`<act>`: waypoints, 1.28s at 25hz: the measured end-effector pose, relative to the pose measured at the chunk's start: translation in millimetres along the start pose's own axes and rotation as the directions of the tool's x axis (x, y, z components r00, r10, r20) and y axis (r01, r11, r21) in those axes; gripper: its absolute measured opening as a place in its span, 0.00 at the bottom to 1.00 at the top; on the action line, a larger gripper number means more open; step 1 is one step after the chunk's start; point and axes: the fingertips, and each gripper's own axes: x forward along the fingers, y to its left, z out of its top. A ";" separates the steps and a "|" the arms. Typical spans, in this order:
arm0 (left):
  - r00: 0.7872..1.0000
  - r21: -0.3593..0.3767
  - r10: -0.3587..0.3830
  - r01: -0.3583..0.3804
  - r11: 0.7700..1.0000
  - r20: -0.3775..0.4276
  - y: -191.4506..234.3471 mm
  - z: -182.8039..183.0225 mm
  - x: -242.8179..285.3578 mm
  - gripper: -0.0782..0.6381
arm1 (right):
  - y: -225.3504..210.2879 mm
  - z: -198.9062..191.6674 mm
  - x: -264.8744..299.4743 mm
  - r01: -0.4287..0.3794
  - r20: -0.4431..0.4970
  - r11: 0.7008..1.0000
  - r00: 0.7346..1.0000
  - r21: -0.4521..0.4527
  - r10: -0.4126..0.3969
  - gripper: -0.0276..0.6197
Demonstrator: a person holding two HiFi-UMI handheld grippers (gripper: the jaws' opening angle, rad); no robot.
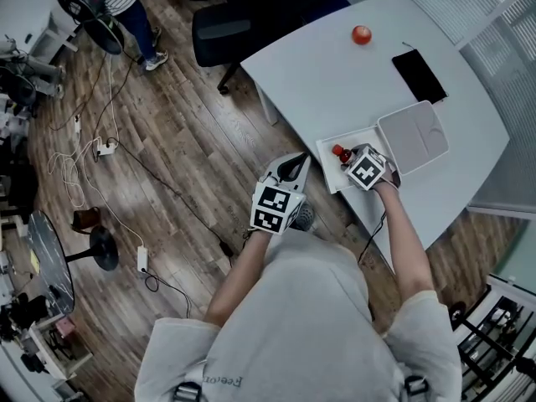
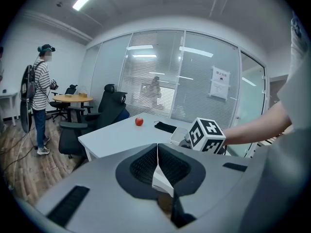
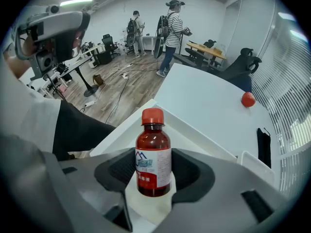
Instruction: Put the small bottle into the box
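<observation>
Right gripper [image 3: 153, 174] is nearest: its jaws are clamped on the small bottle [image 3: 153, 154], one pad pressed to each side at label height. Bottle is held upright; brown glass, red cap [image 3: 152, 116].

Label [image 3: 153, 165]: white, with a blue mountain-style logo at the top, a blue line of characters under it and a red band lower down. Text is too small and blurred to be read.

Bottle is located inside the box [image 1: 328, 147], over its white floor, at the end away from the lid [image 1: 412, 135]. Whether the base touches the floor of the box cannot be told. Lid is laid just beside the box on the desk [image 1: 335, 65].

In the head view only the cap and a bit of the neck are shown. The rest is covered by the right gripper's marker cube [image 1: 366, 171].

Left gripper [image 2: 157, 165]: jaws shut together, nothing between them. It is positioned off the desk edge, over the wood floor [image 1: 167, 141].

Red round item [image 1: 361, 34] and black flat item [image 1: 419, 75] are placed on the far part of the desk, well apart from the box.

Print on the grey shirt [image 1: 224, 381] is upside down and partly cut off, so not readable. Paper sheet [image 2: 220, 82] on the glass wall: print not legible.
</observation>
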 end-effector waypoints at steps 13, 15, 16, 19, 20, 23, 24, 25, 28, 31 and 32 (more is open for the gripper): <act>0.998 -0.046 0.051 -0.050 0.998 0.028 21.5 2.0 -11.2 0.15 | 5.6 -22.0 19.9 -0.023 -0.096 1.000 0.995 0.005 0.023 0.39; 0.998 -0.045 0.053 -0.051 0.998 0.033 21.1 2.5 -13.8 0.15 | 9.6 -19.7 21.2 -0.031 -0.084 1.000 0.996 -0.002 0.031 0.39; 0.998 -0.044 0.053 -0.051 0.998 0.036 21.2 3.1 -15.0 0.15 | 13.3 -15.3 22.6 -0.047 -0.065 0.999 0.997 -0.005 0.047 0.39; 0.998 -0.042 0.058 -0.057 0.998 0.035 23.6 2.4 -17.5 0.15 | 17.7 -13.4 27.8 -0.073 -0.062 0.997 0.995 -0.001 0.073 0.39; 0.997 -0.043 0.062 -0.061 0.997 0.034 24.5 1.5 -18.5 0.15 | 15.6 -18.6 29.1 -0.064 -0.086 0.998 0.994 0.002 0.064 0.39; 0.997 -0.044 0.075 -0.074 0.996 0.035 26.1 -0.9 -21.8 0.15 | 6.4 -36.5 31.7 -0.028 -0.162 1.000 0.986 0.007 0.029 0.40; 0.996 -0.044 0.080 -0.078 0.996 0.036 27.2 -1.6 -22.8 0.15 | 5.8 -38.1 33.0 -0.029 -0.171 1.000 0.985 0.004 0.029 0.40; 0.996 -0.046 0.083 -0.082 0.996 0.036 28.7 -2.0 -24.1 0.15 | 6.5 -37.9 34.0 -0.035 -0.174 0.999 0.984 0.001 0.035 0.40; 0.995 -0.050 0.091 -0.089 0.995 0.036 29.9 -2.7 -27.8 0.15 | 20.8 -30.1 33.1 -0.091 -0.146 0.996 0.985 0.014 0.092 0.40; 0.995 -0.050 0.095 -0.093 0.994 0.040 26.8 -2.7 -29.3 0.15 | 28.0 -30.5 34.0 -0.125 -0.137 0.992 0.982 0.024 0.127 0.40; 0.995 -0.049 0.095 -0.093 0.994 0.042 26.1 -2.2 -29.8 0.15 | 28.0 -32.0 35.2 -0.129 -0.141 0.991 0.981 0.026 0.131 0.40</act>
